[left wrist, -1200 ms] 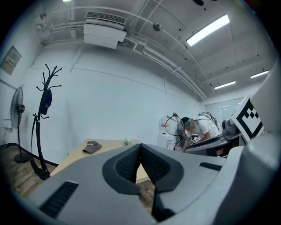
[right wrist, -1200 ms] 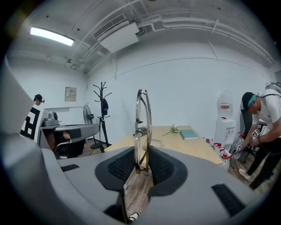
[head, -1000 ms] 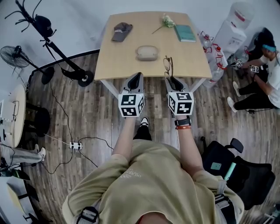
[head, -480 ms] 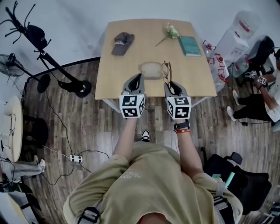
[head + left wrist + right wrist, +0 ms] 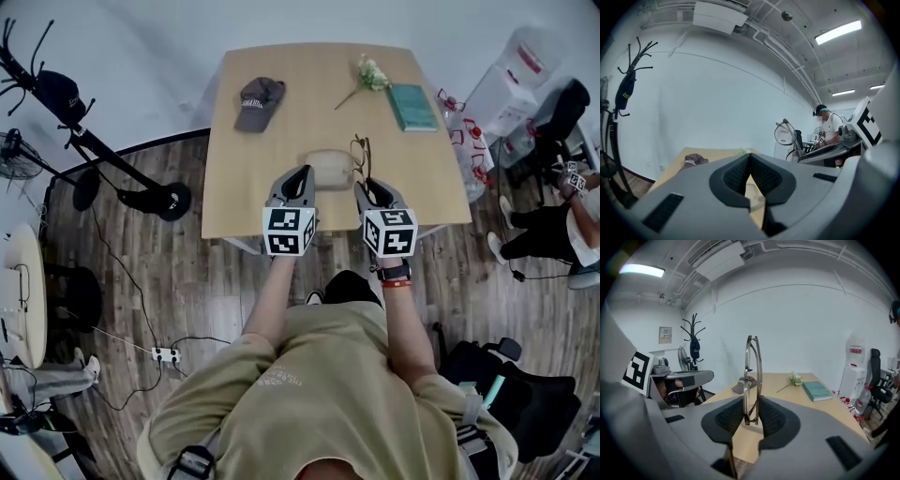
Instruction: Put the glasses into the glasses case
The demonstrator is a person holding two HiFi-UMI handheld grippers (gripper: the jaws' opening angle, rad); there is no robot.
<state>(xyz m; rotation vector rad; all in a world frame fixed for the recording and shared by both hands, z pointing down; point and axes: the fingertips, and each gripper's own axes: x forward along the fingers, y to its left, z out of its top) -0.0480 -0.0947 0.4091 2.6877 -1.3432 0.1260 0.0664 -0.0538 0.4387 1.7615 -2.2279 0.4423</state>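
Note:
Folded thin-rimmed glasses [image 5: 753,376] stand upright between the pads of my right gripper [image 5: 751,411], which is shut on them low on the frame. In the head view the glasses [image 5: 360,150] stick out ahead of the right gripper [image 5: 367,187], just right of the beige glasses case [image 5: 328,169], which lies closed on the wooden table [image 5: 281,141]. My left gripper [image 5: 298,178] hovers at the case's near left; its jaws [image 5: 750,159] meet at the tips with nothing between them. A bit of the case [image 5: 753,197] shows below them, and the held glasses [image 5: 785,133] to their right.
A dark cap [image 5: 260,97], a pale flower [image 5: 368,75] and a teal book [image 5: 412,105] lie further back on the table. Right of it are a water dispenser [image 5: 511,80], bottles and a seated person [image 5: 562,225]. A coat stand [image 5: 84,141] stands at left.
Both grippers have moved forward from over the floor to over the table's near edge, the right one carrying the glasses. The case now lies just ahead, between them.

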